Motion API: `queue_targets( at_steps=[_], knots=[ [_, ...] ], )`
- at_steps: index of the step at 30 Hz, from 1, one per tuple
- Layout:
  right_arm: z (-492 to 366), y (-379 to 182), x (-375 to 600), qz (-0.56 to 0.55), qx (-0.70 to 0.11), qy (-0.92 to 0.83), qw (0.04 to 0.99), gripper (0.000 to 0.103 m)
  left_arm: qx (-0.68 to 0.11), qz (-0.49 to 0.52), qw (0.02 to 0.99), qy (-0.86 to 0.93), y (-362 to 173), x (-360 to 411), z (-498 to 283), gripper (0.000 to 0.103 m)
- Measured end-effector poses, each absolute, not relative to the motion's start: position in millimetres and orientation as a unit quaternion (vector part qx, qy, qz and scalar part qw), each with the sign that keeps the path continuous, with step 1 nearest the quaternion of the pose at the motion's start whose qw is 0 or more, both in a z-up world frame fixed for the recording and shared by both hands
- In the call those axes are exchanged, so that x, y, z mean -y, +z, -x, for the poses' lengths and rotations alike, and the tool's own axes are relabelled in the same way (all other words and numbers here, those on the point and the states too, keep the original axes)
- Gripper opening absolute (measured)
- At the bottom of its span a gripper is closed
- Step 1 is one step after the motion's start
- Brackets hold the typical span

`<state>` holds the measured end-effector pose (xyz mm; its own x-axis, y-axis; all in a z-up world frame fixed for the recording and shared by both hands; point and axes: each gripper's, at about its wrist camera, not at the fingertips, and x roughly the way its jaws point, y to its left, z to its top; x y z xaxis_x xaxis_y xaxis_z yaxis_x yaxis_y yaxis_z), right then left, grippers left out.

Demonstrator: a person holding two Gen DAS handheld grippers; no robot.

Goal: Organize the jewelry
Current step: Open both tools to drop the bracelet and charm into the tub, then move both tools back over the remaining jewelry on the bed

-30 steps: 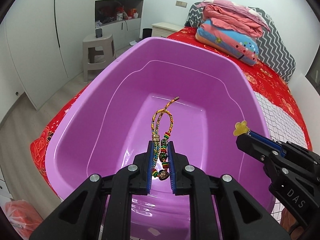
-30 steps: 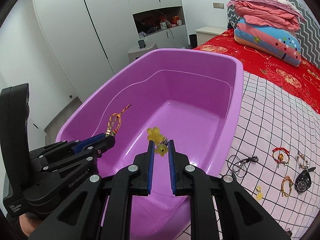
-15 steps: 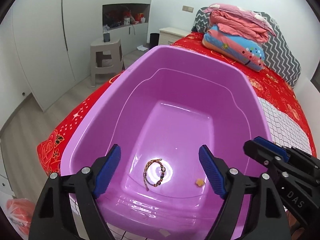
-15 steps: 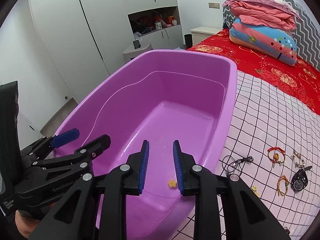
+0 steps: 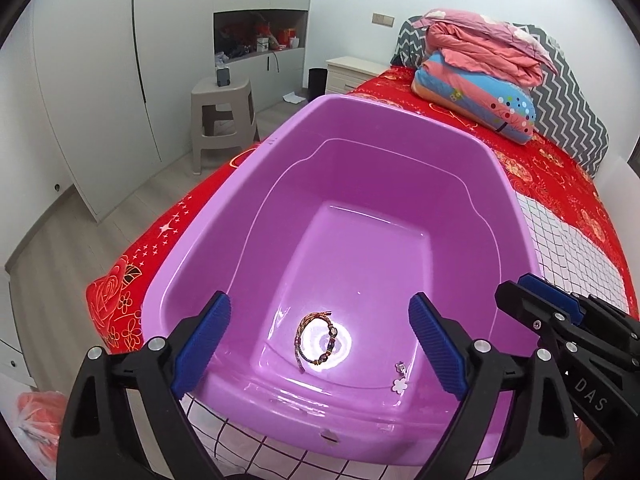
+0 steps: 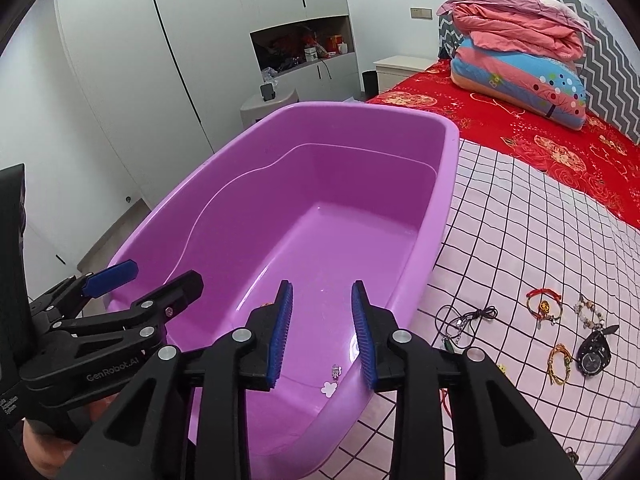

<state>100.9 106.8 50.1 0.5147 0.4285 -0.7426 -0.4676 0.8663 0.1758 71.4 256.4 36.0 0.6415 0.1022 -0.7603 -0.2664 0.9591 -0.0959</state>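
I am over the big glossy purple plastic tub (image 5: pixel 360 184), which sits on the bed, partly on the red patterned bedspread (image 5: pixel 136 264) and partly on the pink cloth with a black grid (image 6: pixel 520 240).

My left claw (image 5: pixel 320 344) hangs above the tub's near end with its blue-padded jaws opening, spread wide, and nothing between them. My right claw (image 6: pixel 322 332) hangs over the same end, its jaws also opening but with only a modest gap so far, and it too holds nothing.

On the tub floor below my left claw lies the woven multicoloured cord bracelet with beads (image 5: pixel 318 340), curled in a loose ring. Just beside it, towards the near right corner, lies the small pale flower-shaped charm on a little metal clasp (image 5: pixel 399 382). Both are clear of my pads, so I judge this to be the release step of a drop-off, with these two pieces now stowed.

The rest waits on the grid cloth to the right of the tub: a tangled black cord necklace (image 6: pixel 464 324), a red string bracelet (image 6: pixel 544 306), a pale beaded bracelet (image 6: pixel 588 312), a yellow braided bracelet (image 6: pixel 558 362) and a black wristwatch (image 6: pixel 594 354).

Next, I think, both claws must lift clear of the rim and swing right. The thin cords lie flat, so the pads will need to come down low and pinch squarely.
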Motion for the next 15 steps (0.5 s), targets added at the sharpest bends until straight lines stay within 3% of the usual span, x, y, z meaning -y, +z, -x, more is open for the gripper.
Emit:
queue_targets(
  at_steps=[15],
  knots=[
    [-82.6,64.5,-87.9,0.024,-0.399,0.248,0.882,0.055,-0.405,0.071,0.902,0.131,55.4,-243.3,-54.8,0.096]
  ],
)
